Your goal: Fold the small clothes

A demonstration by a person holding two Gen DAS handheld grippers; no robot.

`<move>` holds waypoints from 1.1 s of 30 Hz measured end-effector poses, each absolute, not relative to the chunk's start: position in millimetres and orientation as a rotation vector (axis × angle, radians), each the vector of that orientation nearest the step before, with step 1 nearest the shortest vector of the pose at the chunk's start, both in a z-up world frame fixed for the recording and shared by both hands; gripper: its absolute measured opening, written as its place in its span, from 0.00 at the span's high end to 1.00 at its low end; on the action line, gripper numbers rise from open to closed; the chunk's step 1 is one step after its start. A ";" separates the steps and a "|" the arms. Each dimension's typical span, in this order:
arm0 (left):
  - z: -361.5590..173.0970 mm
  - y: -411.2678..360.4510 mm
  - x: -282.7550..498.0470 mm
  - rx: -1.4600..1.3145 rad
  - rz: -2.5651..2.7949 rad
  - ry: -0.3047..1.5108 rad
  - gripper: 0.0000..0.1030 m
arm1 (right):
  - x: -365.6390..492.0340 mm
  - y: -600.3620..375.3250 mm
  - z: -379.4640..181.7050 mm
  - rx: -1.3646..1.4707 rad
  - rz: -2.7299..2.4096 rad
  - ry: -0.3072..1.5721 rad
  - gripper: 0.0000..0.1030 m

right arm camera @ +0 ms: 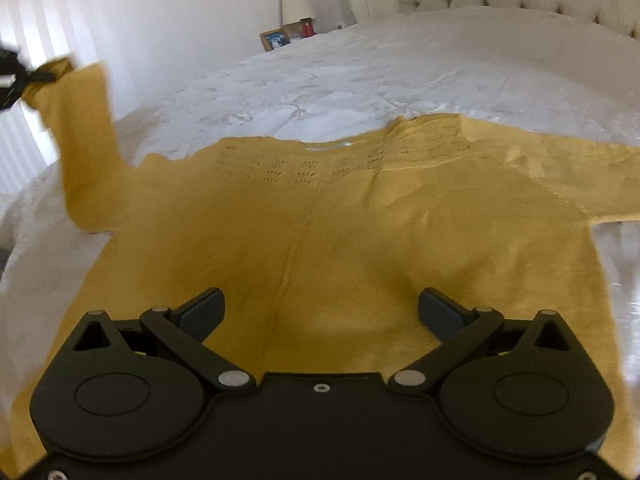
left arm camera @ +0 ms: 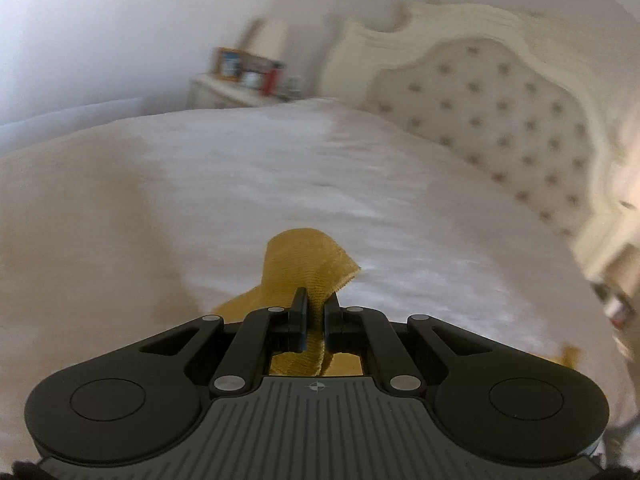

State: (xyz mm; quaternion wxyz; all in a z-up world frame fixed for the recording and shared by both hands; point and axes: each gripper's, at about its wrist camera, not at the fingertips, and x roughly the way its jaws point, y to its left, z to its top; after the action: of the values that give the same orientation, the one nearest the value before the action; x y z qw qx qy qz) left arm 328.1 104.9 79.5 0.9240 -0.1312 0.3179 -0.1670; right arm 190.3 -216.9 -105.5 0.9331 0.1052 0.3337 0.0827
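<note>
Mustard-yellow knit sweater (right arm camera: 320, 240) lies spread flat on the white bedspread (right arm camera: 340, 68) of a bed, neckline with lace-pattern yoke toward the far side, body toward the near edge. One sleeve stretches flat out to the right across the bedspread. The other sleeve (right arm camera: 86, 140) is lifted off the bed at the left, standing up and pulled to a cuff end held at the top left.

Left gripper (left arm camera: 316, 300) is clamped on that sleeve end: in the left wrist view the two black fingers (left arm camera: 299, 312) are nearly together with a fold of yellow knit (left arm camera: 308, 264) pinched between them, fabric bunching above the tips and hanging below through the gap. In the right wrist view the same gripper shows only as a dark blurred shape at the far left edge (right arm camera: 10, 80), touching the raised cuff.

Right gripper (right arm camera: 320, 312) hovers over the lower body of the sweater, fingers (right arm camera: 202, 312) spread wide apart, nothing between them; contact with the knit cannot be told.

Beyond the bed: tufted cream headboard (left arm camera: 500, 120), a bedside table (left arm camera: 224, 88) with a framed photo (right arm camera: 275, 40), a lamp with a pale shade (right arm camera: 296, 2) and a red candle jar (right arm camera: 307, 28). Left wrist view is motion-blurred.
</note>
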 end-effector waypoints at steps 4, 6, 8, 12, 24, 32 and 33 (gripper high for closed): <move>73.1 33.5 334.3 -0.290 -0.460 0.656 0.93 | 173.3 -240.3 -97.5 0.216 0.141 0.675 0.01; 58.4 -1.1 338.0 -0.292 -0.500 0.673 0.93 | 166.3 -252.1 -95.7 0.243 0.121 0.671 0.01; 37.2 -33.9 341.6 -0.294 -0.533 0.696 0.86 | 161.7 -260.6 -94.7 0.268 0.110 0.673 0.01; -1.8 -60.7 337.6 -0.332 -0.594 0.755 0.52 | 156.9 -269.9 -95.3 0.280 0.089 0.691 0.01; -52.5 21.5 303.8 -0.076 -0.345 0.737 0.43 | 193.4 -268.8 -86.4 0.348 0.142 0.709 0.07; -91.2 75.1 295.3 -0.071 -0.298 0.750 0.43 | 245.5 -255.7 -89.2 0.391 0.146 0.738 0.42; -91.9 75.7 294.1 -0.063 -0.305 0.744 0.43 | 251.7 -255.6 -89.2 0.407 0.143 0.739 0.42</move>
State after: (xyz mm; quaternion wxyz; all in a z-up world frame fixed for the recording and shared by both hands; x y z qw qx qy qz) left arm 294.1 75.7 -91.9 0.9198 -0.0308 0.3619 -0.1482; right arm 251.7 -255.6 -89.2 0.9099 0.1972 0.3584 0.0694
